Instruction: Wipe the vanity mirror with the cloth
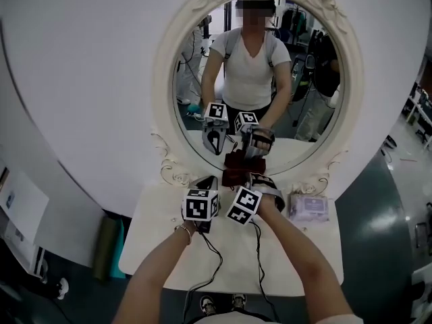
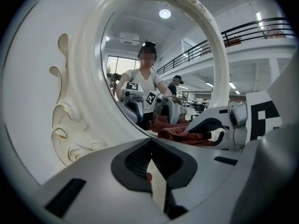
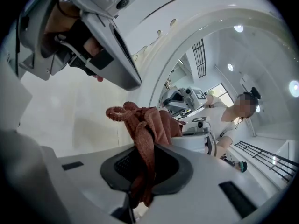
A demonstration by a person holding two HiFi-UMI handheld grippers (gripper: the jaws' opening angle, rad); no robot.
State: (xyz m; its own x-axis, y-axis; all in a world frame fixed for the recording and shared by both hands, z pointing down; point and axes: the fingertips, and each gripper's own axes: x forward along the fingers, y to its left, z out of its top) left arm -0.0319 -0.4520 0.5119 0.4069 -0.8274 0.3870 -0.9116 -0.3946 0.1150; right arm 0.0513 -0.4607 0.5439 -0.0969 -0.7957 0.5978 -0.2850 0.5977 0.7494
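An oval vanity mirror (image 1: 260,52) in an ornate white frame (image 1: 164,106) stands at the back of a white table (image 1: 297,255). A dark red cloth (image 1: 235,176) hangs bunched just in front of the glass's lower edge. My right gripper (image 1: 253,179) is shut on the cloth (image 3: 149,122), which spills out between its pads (image 3: 164,164). My left gripper (image 1: 206,181) is close beside it on the left, its jaws shut with nothing held (image 2: 150,141). From the left gripper view the cloth (image 2: 180,133) and the right gripper (image 2: 219,127) show at the right. The mirror reflects both grippers and the person.
A lilac pack of wipes (image 1: 308,206) lies on the table at the right, near the frame's foot. Cables (image 1: 216,262) trail from the grippers over the table's front. A dark green object (image 1: 108,245) stands off the table's left edge.
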